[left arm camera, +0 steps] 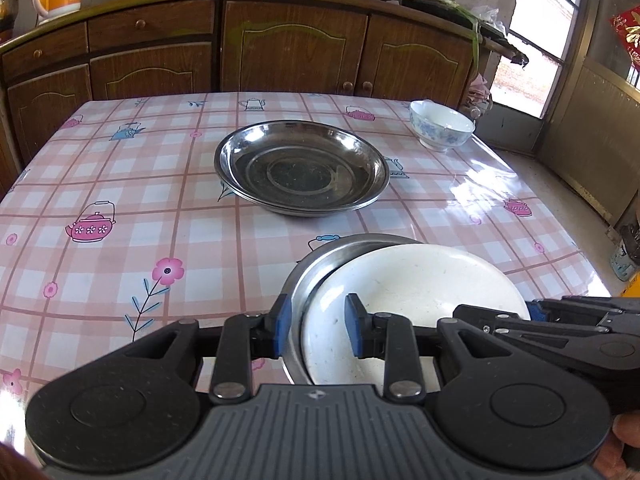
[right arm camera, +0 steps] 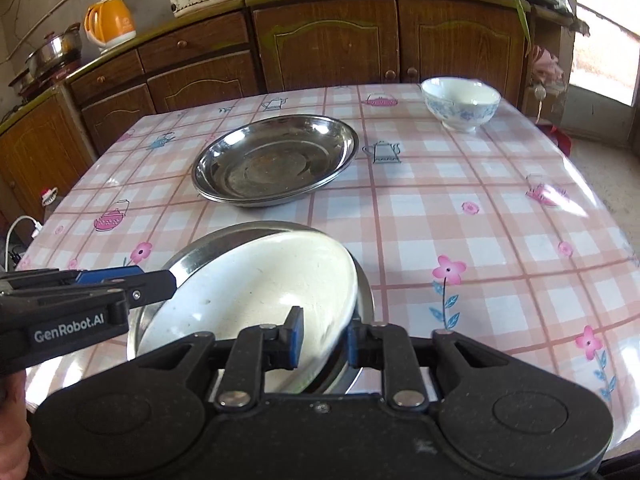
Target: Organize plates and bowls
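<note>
Where the left wrist view looks down its own fingers, we find the left gripper (left arm camera: 318, 330) closed to a narrow gap on the near left rims of a white plate (left arm camera: 416, 292) and the steel plate (left arm camera: 316, 276) beneath it, one pad outside the steel rim and one inside on the white surface. This pair sits at 5 o'clock on the worktop (left arm camera: 120, 184), which carries a pink checked cloth. A stack of steel plates (left arm camera: 302, 166) lies at the centre, well apart from the held pair. A blue-patterned bowl (left arm camera: 441, 124) stands at 2 o'clock near the far edge. The right gripper (left arm camera: 538, 312) enters from 3 o'clock at the white plate's right rim.

In the right wrist view, we note the right gripper (right arm camera: 322, 340) with its pads slightly apart astride the white plate's (right arm camera: 264, 280) near right rim; we cannot tell whether they press on it. The white plate lies tilted in the steel plate (right arm camera: 192, 256). The left gripper (right arm camera: 170, 276) reaches in from 9 o'clock onto the left rims. The steel stack (right arm camera: 274, 160) sits at 11 o'clock, the bowl (right arm camera: 460, 104) at 1 o'clock.
</note>
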### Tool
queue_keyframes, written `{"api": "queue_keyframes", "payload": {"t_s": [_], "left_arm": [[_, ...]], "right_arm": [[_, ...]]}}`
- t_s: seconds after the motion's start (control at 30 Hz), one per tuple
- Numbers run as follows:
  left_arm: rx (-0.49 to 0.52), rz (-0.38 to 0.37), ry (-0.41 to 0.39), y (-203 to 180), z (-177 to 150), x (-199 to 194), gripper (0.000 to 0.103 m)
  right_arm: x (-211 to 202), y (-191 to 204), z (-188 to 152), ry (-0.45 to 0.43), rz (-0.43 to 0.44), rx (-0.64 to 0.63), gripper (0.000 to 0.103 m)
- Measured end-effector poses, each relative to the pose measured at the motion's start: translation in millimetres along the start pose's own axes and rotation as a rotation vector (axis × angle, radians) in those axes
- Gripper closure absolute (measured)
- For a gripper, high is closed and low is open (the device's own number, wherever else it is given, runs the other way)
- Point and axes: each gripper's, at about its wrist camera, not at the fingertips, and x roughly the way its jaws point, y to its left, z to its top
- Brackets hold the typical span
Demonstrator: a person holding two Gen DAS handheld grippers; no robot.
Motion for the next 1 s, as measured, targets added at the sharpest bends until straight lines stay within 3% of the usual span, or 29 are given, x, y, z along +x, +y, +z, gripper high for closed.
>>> {"api": "queue_keyframes", "payload": {"t_s": [0.1, 0.2, 0.63, 1.0], "left_arm": [[-0.004, 0.001, 0.002, 0.9, -0.2, -0.3, 0.073], [-0.002, 0.004, 0.001, 1.0, -0.3, -2.0, 0.071], [-0.015, 0.019, -0.005, -0.2, 6.5, -9.7, 0.053], [0.016, -0.010, -0.003, -18.5, 21.1, -10.9, 0.046]], "right_arm": [[-1.7, 2.9, 1.2, -0.005, -0.029, -0.022, 0.059], [-2.5, 1.4, 1.7, -0.010, -0.072, -0.033, 0.059], [-20.7, -21.7, 12.0, -0.075, -0.058, 0.061, 0.059], [-32.8, -45.3, 24.1, -0.121, -0.062, 0.124, 0.058]]}}
